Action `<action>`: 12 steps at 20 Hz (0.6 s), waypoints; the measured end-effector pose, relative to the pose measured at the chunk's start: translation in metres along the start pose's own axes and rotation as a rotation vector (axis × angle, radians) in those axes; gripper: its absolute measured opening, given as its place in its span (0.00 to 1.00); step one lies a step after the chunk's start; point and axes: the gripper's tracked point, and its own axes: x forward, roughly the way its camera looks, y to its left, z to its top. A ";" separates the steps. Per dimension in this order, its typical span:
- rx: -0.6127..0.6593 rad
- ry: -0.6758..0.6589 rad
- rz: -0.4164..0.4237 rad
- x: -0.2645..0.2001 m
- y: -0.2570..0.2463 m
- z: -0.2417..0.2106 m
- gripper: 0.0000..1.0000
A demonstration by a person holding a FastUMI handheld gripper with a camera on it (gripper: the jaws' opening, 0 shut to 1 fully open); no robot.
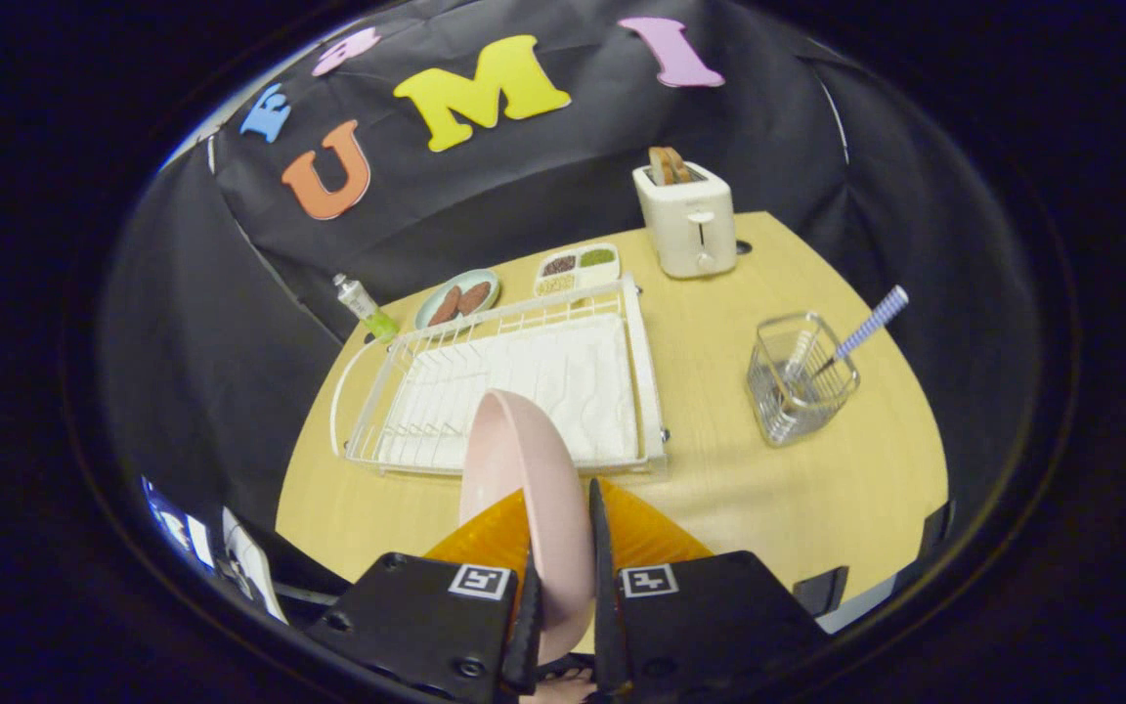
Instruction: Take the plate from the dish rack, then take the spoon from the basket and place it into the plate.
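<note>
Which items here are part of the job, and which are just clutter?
Job:
- pink plate, held on edge between the fingers of the gripper
- dish rack, beyond the fingers
- wire basket
- spoon, standing in the basket

Lying about:
- toaster with bread in it
- sectioned tray
- small dish
- bottle

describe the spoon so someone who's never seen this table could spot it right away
On the wooden table, right of the white dish rack and nearer than the toaster, stands a wire basket. The spoon leans out of it, alone in having a blue-and-white checked handle.
</note>
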 end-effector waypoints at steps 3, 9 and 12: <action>0.114 0.012 0.079 0.016 -0.020 -0.038 0.28; 0.227 0.077 0.159 0.050 -0.040 -0.086 0.28; 0.273 0.076 0.206 0.068 -0.041 -0.083 0.28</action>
